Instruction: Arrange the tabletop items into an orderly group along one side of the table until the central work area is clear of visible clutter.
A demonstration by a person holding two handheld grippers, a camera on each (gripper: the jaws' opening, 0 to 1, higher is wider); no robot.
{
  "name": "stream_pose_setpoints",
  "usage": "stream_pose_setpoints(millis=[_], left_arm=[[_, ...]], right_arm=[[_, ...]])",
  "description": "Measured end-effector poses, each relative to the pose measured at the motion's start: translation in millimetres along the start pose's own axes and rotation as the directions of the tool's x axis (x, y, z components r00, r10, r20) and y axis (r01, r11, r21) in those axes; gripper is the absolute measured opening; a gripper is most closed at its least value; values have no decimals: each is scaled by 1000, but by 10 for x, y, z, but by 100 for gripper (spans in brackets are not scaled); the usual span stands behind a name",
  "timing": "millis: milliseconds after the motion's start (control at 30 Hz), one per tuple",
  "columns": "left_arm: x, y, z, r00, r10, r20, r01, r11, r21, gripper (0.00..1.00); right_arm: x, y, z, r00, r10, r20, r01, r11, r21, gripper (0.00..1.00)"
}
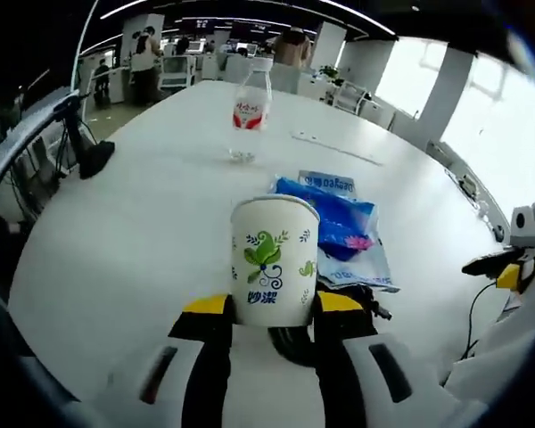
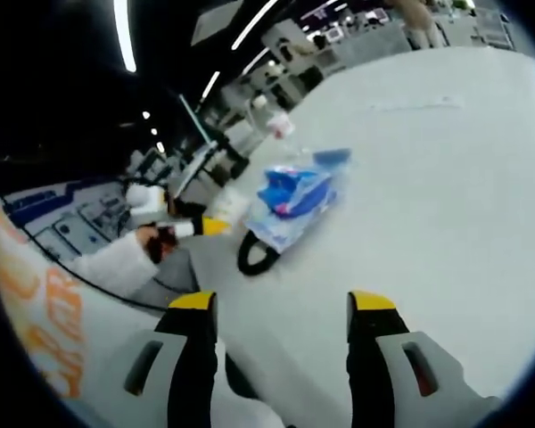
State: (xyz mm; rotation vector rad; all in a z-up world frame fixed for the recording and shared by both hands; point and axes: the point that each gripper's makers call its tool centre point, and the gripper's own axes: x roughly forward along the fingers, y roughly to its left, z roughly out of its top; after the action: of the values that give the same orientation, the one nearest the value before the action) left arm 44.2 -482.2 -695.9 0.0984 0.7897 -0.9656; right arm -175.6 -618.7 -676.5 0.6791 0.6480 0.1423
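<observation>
Clutter is only partly gathered, as far as these pictures show. In the left gripper view the left gripper (image 1: 274, 308) has its two yellow-tipped jaws closed on the sides of a paper cup (image 1: 274, 259), a white one printed with green leaves; the cup stands upright between them, though whether its base is on the table (image 1: 143, 223) or just off it cannot be told. Just behind the cup and to its right lies a blue tissue pack (image 1: 339, 227), with a dark loop of cable (image 1: 370, 299) showing at its near edge. Well beyond them a clear water bottle (image 1: 250, 107) with a red label stands alone, and a thin flat strip (image 1: 334, 147) lies farther off to the right.

In the right gripper view the right gripper (image 2: 281, 316) hangs over bare tabletop with its jaws spread apart and nothing between them. Ahead of it lie the tissue pack (image 2: 296, 192) and the black loop of cable (image 2: 257, 254) touching its near end; the other gripper shows beyond, at the left.

My judgement: the cup, pack and cable form a loose group, but the bottle and the strip sit apart. Bringing those in and squaring the group to one edge looks left to do.
</observation>
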Motion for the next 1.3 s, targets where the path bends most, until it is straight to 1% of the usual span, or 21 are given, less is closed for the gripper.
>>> stream_pose_setpoints(millis=[33, 100, 167, 200, 233, 333, 400, 467, 500, 567, 633, 667, 767, 800, 833, 933, 1000, 1033, 1067, 1167, 1300], left_arm=[[-51, -37, 59, 999, -5, 33, 5, 1000, 2, 34], [-105, -87, 132, 997, -12, 75, 11, 1000, 11, 34], [-136, -170, 193, 993, -38, 108, 36, 999, 17, 34], [-146, -209, 223, 991, -48, 122, 45, 999, 24, 34], [-156, -246, 243, 990, -57, 129, 53, 998, 30, 34], [-169, -409, 316, 983, -100, 156, 90, 994, 68, 34], [-163, -537, 362, 975, -136, 177, 122, 988, 91, 34], [-163, -678, 422, 963, -168, 211, 149, 983, 104, 35], [-168, -784, 451, 954, -197, 228, 175, 978, 113, 35], [-176, -928, 474, 943, -234, 238, 207, 969, 135, 35], [-189, -1107, 501, 926, -282, 251, 253, 957, 142, 35], [-202, -1202, 521, 914, -309, 262, 281, 950, 139, 35], [-223, -1368, 561, 889, -357, 287, 334, 934, 127, 35], [-233, -1420, 577, 881, -371, 295, 349, 929, 125, 35], [-235, -1441, 583, 878, -376, 298, 355, 927, 123, 35], [-250, -1569, 600, 861, -408, 304, 389, 913, 126, 35], [-262, -1664, 603, 851, -428, 304, 402, 904, 148, 35], [-273, -1732, 605, 841, -446, 306, 416, 895, 160, 35], [-282, -1776, 607, 833, -460, 307, 429, 888, 168, 35], [-286, -1864, 613, 821, -478, 313, 448, 878, 168, 35], [-302, -1935, 616, 803, -508, 312, 475, 862, 178, 35]], right_arm=[[-1, 18, 20, 1000, 7, 10, -7, 1000, 13, 58], [-2, 51, 62, 999, 19, 28, -20, 999, 32, 58], [-1, 90, 101, 998, 33, 46, -36, 998, 53, 58], [-2, 118, 109, 998, 44, 50, -47, 997, 65, 58], [3, 108, 146, 997, 42, 66, -45, 998, 51, 58], [2, 188, 158, 997, 54, 63, -57, 997, 54, 58], [9, 233, 184, 996, 65, 67, -69, 996, 53, 58], [14, 279, 227, 994, 76, 78, -81, 995, 64, 58], [16, 310, 252, 993, 86, 83, -92, 993, 68, 58], [16, 377, 334, 990, 104, 94, -111, 991, 70, 58], [7, 444, 458, 986, 115, 120, -123, 991, 59, 58], [6, 468, 513, 984, 121, 131, -129, 990, 56, 58], [4, 547, 739, 969, 147, 196, -164, 984, 72, 59], [8, 561, 771, 967, 152, 204, -172, 982, 82, 59], [15, 587, 808, 965, 159, 211, -181, 979, 89, 59], [61, 695, 862, 962, 179, 207, -197, 978, 73, 58], [98, 814, 909, 952, 217, 217, -240, 967, 90, 58], [122, 836, 918, 951, 220, 217, -245, 965, 95, 58], [173, 832, 915, 953, 215, 214, -239, 966, 94, 58], [255, 811, 859, 964, 192, 184, -211, 973, 89, 57], [257, 845, 895, 962, 193, 193, -212, 973, 86, 56]])
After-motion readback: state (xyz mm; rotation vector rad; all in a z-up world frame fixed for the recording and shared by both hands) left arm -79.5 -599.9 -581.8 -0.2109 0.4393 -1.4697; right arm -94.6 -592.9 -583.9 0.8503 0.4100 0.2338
